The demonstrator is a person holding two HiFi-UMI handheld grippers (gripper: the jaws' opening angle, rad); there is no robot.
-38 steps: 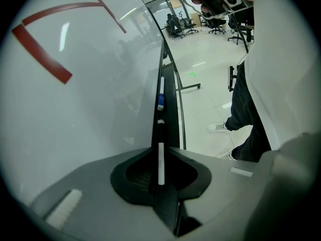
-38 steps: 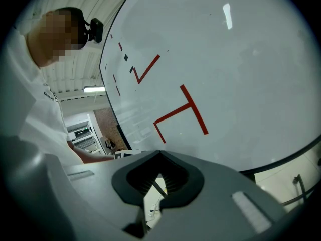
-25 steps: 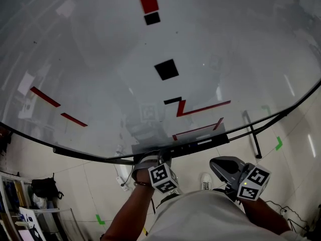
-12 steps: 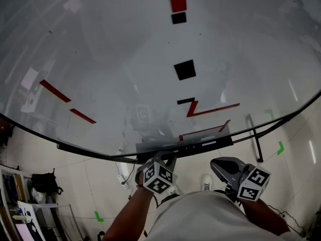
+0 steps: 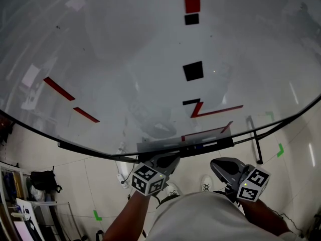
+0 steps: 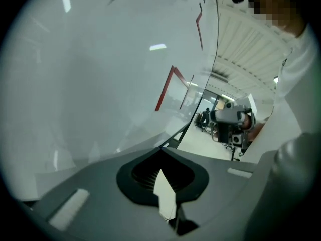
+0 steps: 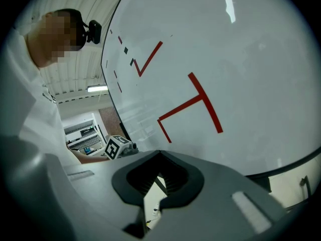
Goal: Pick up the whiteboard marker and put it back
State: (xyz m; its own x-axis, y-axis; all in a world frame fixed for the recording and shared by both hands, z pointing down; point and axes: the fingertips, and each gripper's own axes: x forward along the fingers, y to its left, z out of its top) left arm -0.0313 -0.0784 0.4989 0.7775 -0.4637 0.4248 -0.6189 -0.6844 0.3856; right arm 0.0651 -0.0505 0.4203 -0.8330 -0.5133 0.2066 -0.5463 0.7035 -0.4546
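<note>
I'm holding left gripper (image 5: 167, 159) and right gripper (image 5: 216, 164) closed, empty. Left is sitting nearer: tray (image 5: 154, 146) just ahead of its tips, lying crosswise; marker indistinct there.

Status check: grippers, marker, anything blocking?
Left gripper shut, empty. Right gripper shut, empty. Marker not held; items on whiteboard tray too small to tell. Nothing between grippers and tray.
</note>
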